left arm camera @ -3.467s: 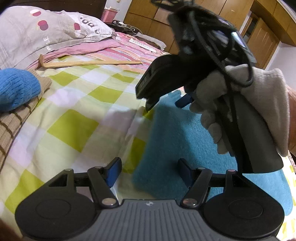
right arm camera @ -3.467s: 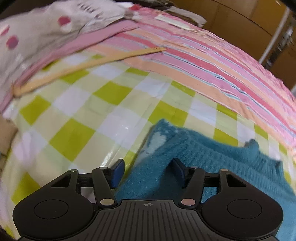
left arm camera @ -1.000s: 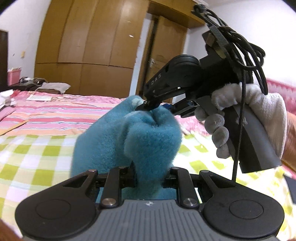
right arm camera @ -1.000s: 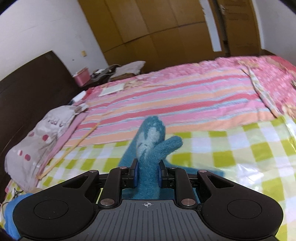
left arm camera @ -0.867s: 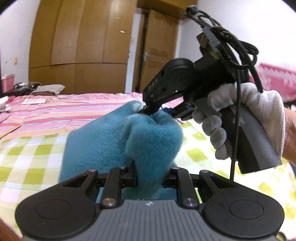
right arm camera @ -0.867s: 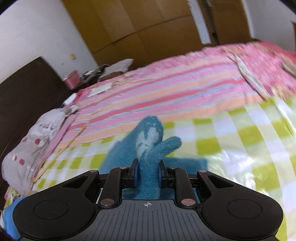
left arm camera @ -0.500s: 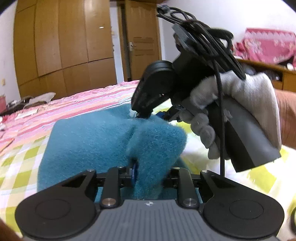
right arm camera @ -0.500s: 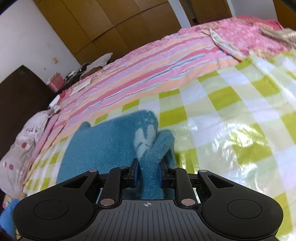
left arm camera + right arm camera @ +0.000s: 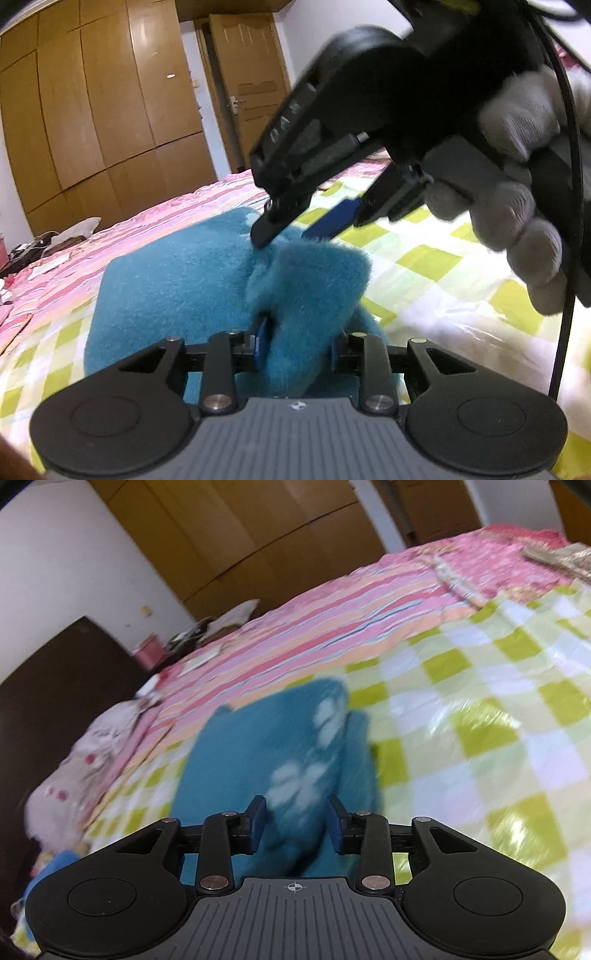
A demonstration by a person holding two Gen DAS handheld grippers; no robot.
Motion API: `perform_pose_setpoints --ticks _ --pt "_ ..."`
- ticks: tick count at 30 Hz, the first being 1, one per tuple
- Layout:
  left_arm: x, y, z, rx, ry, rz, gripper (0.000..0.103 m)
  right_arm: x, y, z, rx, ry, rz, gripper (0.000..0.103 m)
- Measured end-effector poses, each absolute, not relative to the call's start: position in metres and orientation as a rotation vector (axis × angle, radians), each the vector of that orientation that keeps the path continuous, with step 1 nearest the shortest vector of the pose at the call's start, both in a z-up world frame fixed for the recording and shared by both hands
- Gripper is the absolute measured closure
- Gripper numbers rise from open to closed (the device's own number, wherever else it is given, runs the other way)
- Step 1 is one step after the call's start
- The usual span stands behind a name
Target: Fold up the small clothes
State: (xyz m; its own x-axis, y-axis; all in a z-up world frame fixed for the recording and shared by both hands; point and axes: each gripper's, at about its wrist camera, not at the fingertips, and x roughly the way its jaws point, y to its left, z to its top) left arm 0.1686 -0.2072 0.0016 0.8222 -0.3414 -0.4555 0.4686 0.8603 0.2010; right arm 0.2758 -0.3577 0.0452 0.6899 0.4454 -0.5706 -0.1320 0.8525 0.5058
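A fuzzy blue sweater (image 9: 177, 280) lies on a green-and-white checked sheet (image 9: 436, 273), in the middle of both views. The left gripper (image 9: 297, 345) sits at the bottom of its view. Its two fingers squeeze a thick bunch of the sweater, and the bunch sticks up between them. The right gripper (image 9: 295, 230) comes in from the upper right of that view, held by a hand in a white glove (image 9: 517, 229). Its tips are apart, just above the sweater's top fold. In the right view the right gripper (image 9: 297, 825) has a gap between its fingers, and the sweater (image 9: 280, 746) with pale flower shapes lies loose under them. This view is blurry. A pink striped blanket (image 9: 332, 627) lies behind, with brown closets (image 9: 103, 110) at the back.
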Motion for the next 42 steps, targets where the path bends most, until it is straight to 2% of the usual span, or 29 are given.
perform_pose_setpoints --ticks 10,11,12,15,20,25,27,30,33,38,42 --pt "0.148 -0.149 0.027 0.228 0.459 -0.503 0.065 0.260 -0.351 0.026 0.496 0.826 0.431 0.063" --pt "0.148 -0.142 0.031 0.207 0.462 -0.498 0.065 0.256 -0.351 0.025 0.486 0.815 0.420 0.072" --pt "0.151 -0.137 0.033 0.188 0.463 -0.488 0.065 0.253 -0.350 0.024 0.471 0.809 0.412 0.093" --pt "0.172 -0.125 0.041 0.136 0.457 -0.418 0.065 0.240 -0.355 0.013 0.484 0.806 0.388 0.094" --pt "0.224 -0.117 0.022 0.091 0.558 -0.299 0.065 0.224 -0.362 -0.008 0.555 0.794 0.344 0.094" --pt "0.223 -0.122 0.012 0.130 0.552 -0.308 0.065 0.225 -0.368 0.015 0.565 0.746 0.366 0.080" --pt "0.221 -0.124 0.008 0.129 0.553 -0.315 0.065 0.228 -0.371 0.022 0.589 0.710 0.361 0.065" --pt "0.221 -0.123 0.009 0.131 0.553 -0.317 0.065 0.244 -0.373 0.020 0.635 0.672 0.310 0.061" --pt "0.223 -0.124 0.012 0.133 0.560 -0.324 0.065 0.271 -0.368 0.005 0.702 0.714 0.306 0.061" --pt "0.222 -0.121 0.025 0.096 0.528 -0.347 0.065 0.281 -0.362 0.009 0.663 0.688 0.299 0.080" --pt "0.228 -0.119 0.030 0.061 0.513 -0.339 0.063 0.261 -0.374 0.011 0.657 0.606 0.280 0.081"
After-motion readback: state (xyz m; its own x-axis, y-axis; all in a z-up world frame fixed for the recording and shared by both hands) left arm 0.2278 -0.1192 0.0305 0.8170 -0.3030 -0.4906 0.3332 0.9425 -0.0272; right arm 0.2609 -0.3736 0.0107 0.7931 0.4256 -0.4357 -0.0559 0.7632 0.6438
